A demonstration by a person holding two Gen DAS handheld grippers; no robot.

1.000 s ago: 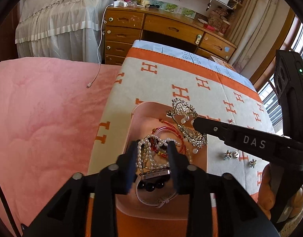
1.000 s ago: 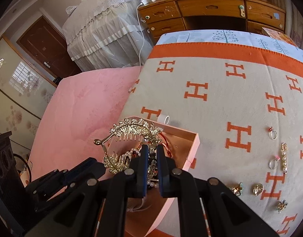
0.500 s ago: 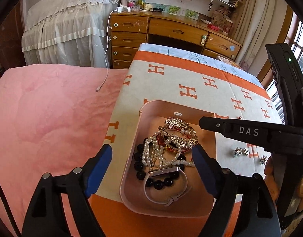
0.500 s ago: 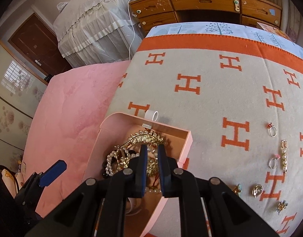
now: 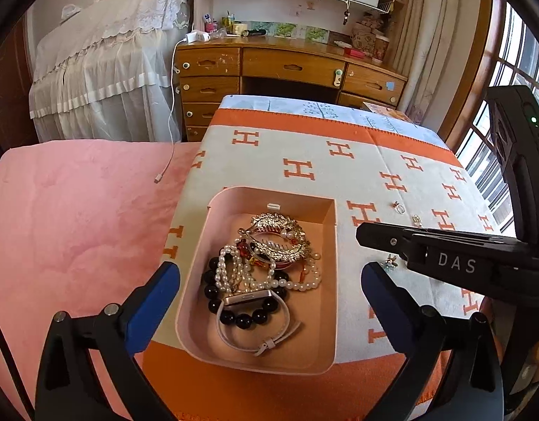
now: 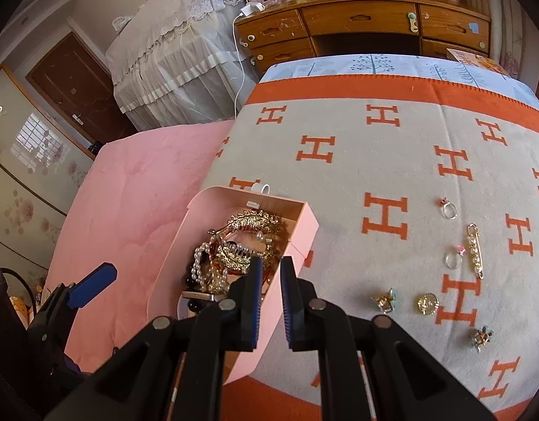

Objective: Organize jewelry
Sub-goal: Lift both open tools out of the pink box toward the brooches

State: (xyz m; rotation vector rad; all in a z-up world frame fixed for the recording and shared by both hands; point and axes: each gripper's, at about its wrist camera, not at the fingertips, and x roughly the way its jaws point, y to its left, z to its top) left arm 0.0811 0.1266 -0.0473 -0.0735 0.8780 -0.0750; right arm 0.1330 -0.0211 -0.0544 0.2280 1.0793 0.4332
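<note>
Well, the pink box (image 5: 325,315) — smooth, with rounded corners at the near end — sits at about 6 o'clock on the counter's felt-like blanket (image 5: 304,147), grey-white with orange H letters and an orange border. Inside lies a tangle: a gold filigree hair comb (image 5: 280,236) with leaf shapes and pearls on top, a white pearl strand (image 5: 234,270), glossy black beads (image 5: 213,291) and a watch (image 5: 250,298) with a metal case and pale leather strap. Red cord shows under the comb, but which piece it belongs to is hard to make out.

The left tongs (image 5: 269,294) stand wide apart, blue pads either side of the box, holding nothing. The right tongs (image 6: 269,291) are narrowed to a slim gap over the box's right wall, with nothing seen between the pads; they hide the near part of the box in the right wrist view.

On the blanket at 3 o'clock of the box lie loose pieces, apart from one another: a ring with a red stone (image 6: 447,208), a ring with a pink stone (image 6: 453,258), a pearl-set pin (image 6: 474,251), a round gold brooch (image 6: 427,303) and two small flower-like pieces (image 6: 385,300) — their detail too small to tell. A pink bedspread (image 5: 76,228) lies at 9 o'clock.
</note>
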